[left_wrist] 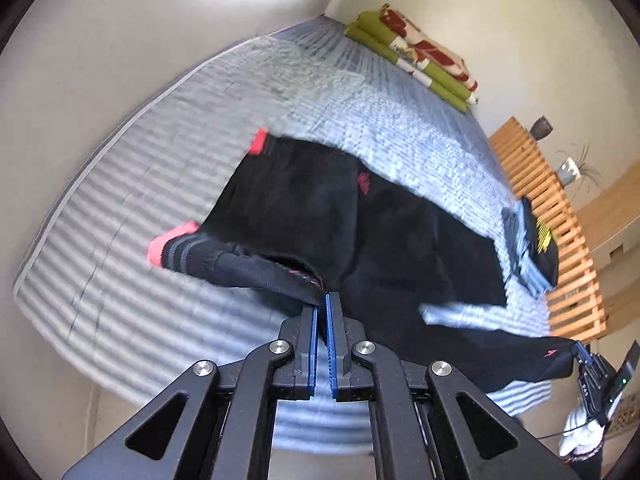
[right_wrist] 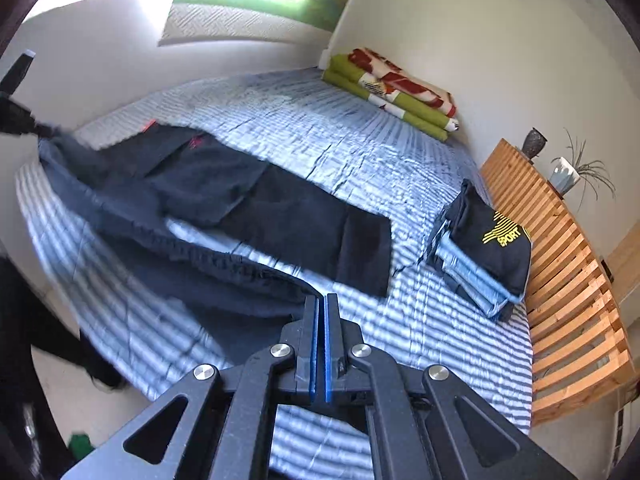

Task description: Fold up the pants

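— Pants (right_wrist: 224,200), black with pink cuffs, are lying stretched across the near half of the striped bed (right_wrist: 400,168), aren't they?

— Yes. One leg is lying flat on the cover, while the other is being held up off it, strung between the two tools. The left gripper (left_wrist: 323,308) is clenching the waistband end, its blue pads pressed together on the cloth. The right gripper (right_wrist: 322,308) is pinching the hem end of that lifted leg the same way.

— So which way is the long axis running?

— Sideways, from one gripper to the other, roughly along the bed's near edge. The flat leg is lying just beyond the raised one, farther in on the bed, so the fold, I judge, is going away from the person.

— Is anything crowding that path?

— A pile of folded clothes (right_wrist: 484,248) is sitting near the wooden slatted frame (right_wrist: 560,280), well apart from the hem. A folded blanket (right_wrist: 392,92) is lying in the far corner. Bare cover is showing beyond the flat leg, so room looks ample.
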`<state>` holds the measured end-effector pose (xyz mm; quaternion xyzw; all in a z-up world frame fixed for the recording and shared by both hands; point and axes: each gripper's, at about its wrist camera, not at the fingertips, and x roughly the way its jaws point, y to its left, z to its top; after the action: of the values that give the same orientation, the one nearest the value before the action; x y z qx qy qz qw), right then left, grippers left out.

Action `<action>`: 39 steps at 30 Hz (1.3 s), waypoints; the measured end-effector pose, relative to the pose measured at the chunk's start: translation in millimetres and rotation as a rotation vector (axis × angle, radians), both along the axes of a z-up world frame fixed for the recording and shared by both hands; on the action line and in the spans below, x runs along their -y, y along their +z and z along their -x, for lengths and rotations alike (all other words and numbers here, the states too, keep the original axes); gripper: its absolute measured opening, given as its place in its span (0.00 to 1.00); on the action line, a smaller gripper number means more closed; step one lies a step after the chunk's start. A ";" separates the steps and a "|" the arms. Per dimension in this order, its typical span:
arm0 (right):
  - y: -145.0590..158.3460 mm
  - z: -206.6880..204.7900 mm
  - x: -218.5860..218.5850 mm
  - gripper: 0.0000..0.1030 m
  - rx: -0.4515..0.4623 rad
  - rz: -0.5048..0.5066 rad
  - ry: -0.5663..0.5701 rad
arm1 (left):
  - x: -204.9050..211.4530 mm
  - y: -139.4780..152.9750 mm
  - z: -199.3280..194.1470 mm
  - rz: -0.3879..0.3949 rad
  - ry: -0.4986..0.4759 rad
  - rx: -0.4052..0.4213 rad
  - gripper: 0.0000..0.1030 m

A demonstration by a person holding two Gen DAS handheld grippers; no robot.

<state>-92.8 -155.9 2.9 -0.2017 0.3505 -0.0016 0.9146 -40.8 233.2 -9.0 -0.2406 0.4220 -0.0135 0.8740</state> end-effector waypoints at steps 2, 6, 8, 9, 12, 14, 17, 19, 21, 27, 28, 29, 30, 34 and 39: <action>8.8 -25.7 3.3 0.02 0.023 0.033 -0.012 | 0.5 12.1 -31.0 -0.011 0.008 0.013 0.03; 13.2 -102.8 18.2 0.02 0.007 0.044 -0.043 | -1.5 22.5 -105.7 -0.018 0.027 0.013 0.04; 6.7 -143.6 26.1 0.02 -0.001 0.059 -0.062 | -1.6 17.8 -148.3 -0.014 0.033 -0.002 0.04; 0.7 -166.4 31.7 0.02 -0.015 0.072 -0.075 | -0.2 14.5 -166.8 -0.028 0.034 -0.010 0.04; -22.2 -228.3 49.7 0.02 -0.098 0.036 -0.113 | 4.4 -6.7 -228.3 -0.050 0.051 -0.063 0.04; -44.0 -265.8 58.7 0.02 -0.152 0.043 -0.121 | 10.2 -31.6 -268.7 -0.064 0.069 -0.111 0.04; -81.1 -309.6 69.0 0.12 -0.193 0.095 -0.171 | 14.1 -75.8 -316.0 -0.094 0.100 -0.190 0.05; -99.1 -334.2 82.1 0.27 -0.228 0.113 -0.230 | 12.3 -99.9 -338.6 -0.071 0.118 -0.244 0.07; -101.8 -342.2 102.1 0.33 -0.257 0.037 -0.252 | 12.2 -112.2 -352.7 -0.060 0.117 -0.261 0.08; -65.1 -307.7 168.3 0.36 -0.223 -0.229 -0.321 | 5.0 -95.9 -348.0 -0.034 0.108 -0.201 0.26; -62.9 -297.2 175.3 0.36 -0.227 -0.264 -0.322 | 3.5 -90.8 -346.2 -0.043 0.100 -0.194 0.41; -62.7 -285.3 182.1 0.36 -0.230 -0.294 -0.322 | 1.1 -86.0 -341.9 -0.052 0.083 -0.195 0.49; -64.6 -272.6 187.3 0.37 -0.242 -0.317 -0.328 | 1.1 -81.5 -337.4 -0.063 0.066 -0.197 0.55; -84.1 -224.7 188.2 0.37 -0.285 -0.340 -0.335 | 15.3 -56.9 -298.7 -0.104 0.003 -0.161 0.55; -102.3 -180.1 145.7 0.37 -0.317 -0.366 -0.230 | 47.6 -41.3 -227.1 -0.154 -0.097 -0.107 0.59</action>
<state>87.3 -301.5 -99.4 0.0106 0.5042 -0.0105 0.8635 186.3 185.6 -50.2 -0.1523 0.4789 -0.0107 0.8645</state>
